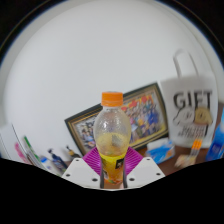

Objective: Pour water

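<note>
Narrowly, tool (113, 164) with both pads (magenta) (95, 160) against the orange-capped bottle (112, 135), yellow liquid low inside.

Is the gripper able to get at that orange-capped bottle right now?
Likely yes: the bottle already stands between the gripper's pink pads, nothing blocking it. Whether the fingers press it is unclear.

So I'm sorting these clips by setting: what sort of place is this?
Probably a home or office desk against a white wall. A framed colourful picture leans there, beside a white GIFT tote bag, with clutter around. The claw grips a clear orange-capped plastic bottle.
</note>
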A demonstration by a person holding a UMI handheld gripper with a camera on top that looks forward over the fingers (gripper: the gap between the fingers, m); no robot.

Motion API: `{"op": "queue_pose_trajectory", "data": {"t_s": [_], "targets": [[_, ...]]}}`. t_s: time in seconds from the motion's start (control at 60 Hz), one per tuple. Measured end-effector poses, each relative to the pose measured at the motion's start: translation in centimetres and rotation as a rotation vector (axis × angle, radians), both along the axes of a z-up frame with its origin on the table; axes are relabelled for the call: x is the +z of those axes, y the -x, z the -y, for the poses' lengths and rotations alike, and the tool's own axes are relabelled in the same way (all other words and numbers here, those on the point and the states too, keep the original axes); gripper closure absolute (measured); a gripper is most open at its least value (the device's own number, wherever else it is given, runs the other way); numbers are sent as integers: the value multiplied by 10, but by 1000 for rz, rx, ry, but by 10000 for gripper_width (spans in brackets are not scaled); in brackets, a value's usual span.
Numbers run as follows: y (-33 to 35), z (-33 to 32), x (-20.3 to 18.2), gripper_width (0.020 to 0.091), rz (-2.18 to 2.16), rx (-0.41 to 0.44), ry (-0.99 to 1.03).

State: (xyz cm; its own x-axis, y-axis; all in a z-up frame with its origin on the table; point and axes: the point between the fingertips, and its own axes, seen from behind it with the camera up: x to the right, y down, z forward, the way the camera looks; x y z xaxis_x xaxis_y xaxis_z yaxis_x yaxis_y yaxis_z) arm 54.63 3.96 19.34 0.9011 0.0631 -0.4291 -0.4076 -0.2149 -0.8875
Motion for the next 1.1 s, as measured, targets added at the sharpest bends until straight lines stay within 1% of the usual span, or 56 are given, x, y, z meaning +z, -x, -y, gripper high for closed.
{"op": "queue_pose_trajectory", "data": {"t_s": [0.117, 0.2, 0.283, 0.433, 0.617, 0.633, 0.733, 0.767, 0.817, 0.867, 0.883, 0.967, 0.983, 1.0, 1.017, 1.067, 1.1], "targets": [[-51, -5, -6, 854, 257, -81, -40], [-86, -8, -31, 854, 344, -114, -21], [-113, -12, -68, 856, 390, -140, 18], [-137, -16, -135, 854, 403, -146, 95], [-147, -11, -199, 850, 377, -146, 168], [-147, -11, -194, 849, 373, -154, 141], [-148, -8, -196, 850, 366, -171, 126], [-148, -8, -196, 810, 365, -173, 123], [-148, -8, -195, 722, 370, -172, 131], [-148, -7, -196, 620, 380, -168, 148], [-148, -6, -197, 597, 383, -168, 159], [-146, 2, -204, 229, 385, -161, 228], [-144, 4, -204, 241, 383, -163, 234], [-144, 7, -203, 278, 382, -165, 241], [-144, 9, -202, 282, 380, -169, 246], [-145, 20, -194, 243, 377, -186, 261], [-145, 29, -189, 245, 374, -195, 275]]}}
